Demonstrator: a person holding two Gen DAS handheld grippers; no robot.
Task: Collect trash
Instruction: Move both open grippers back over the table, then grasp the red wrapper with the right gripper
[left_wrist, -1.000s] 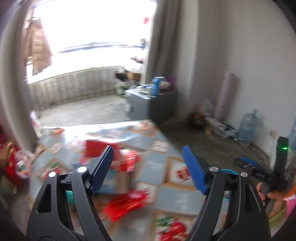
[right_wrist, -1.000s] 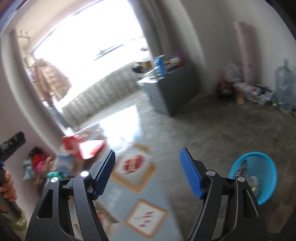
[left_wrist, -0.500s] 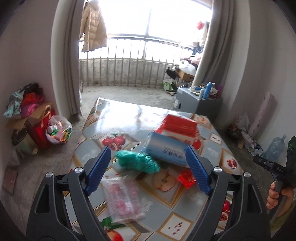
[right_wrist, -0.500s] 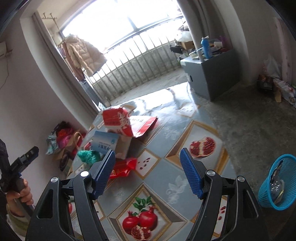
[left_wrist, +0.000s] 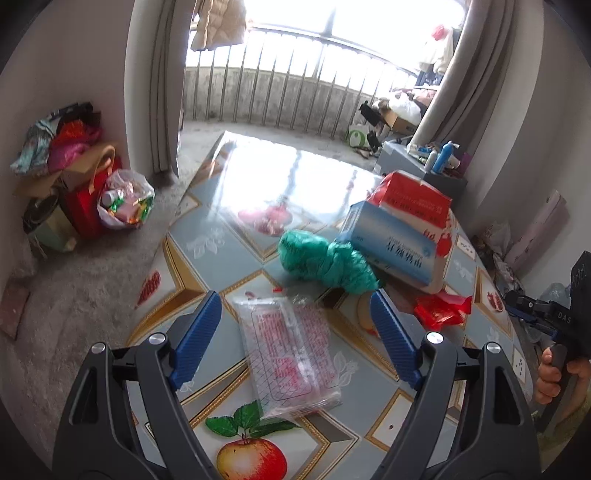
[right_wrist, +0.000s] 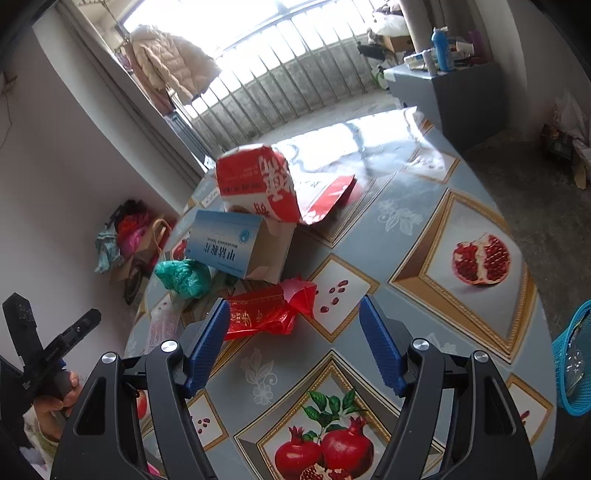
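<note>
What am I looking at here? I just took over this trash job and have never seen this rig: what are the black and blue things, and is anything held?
Each picture comes from a camera on a handheld tool, looking along its two blue fingers. The left tool hovers open over a clear plastic packet. The right tool is open near a red wrapper. Neither holds anything. On the fruit-patterned table also lie a green bag, a blue box and a red-and-white bag. A blue basket stands beside the table.
</note>
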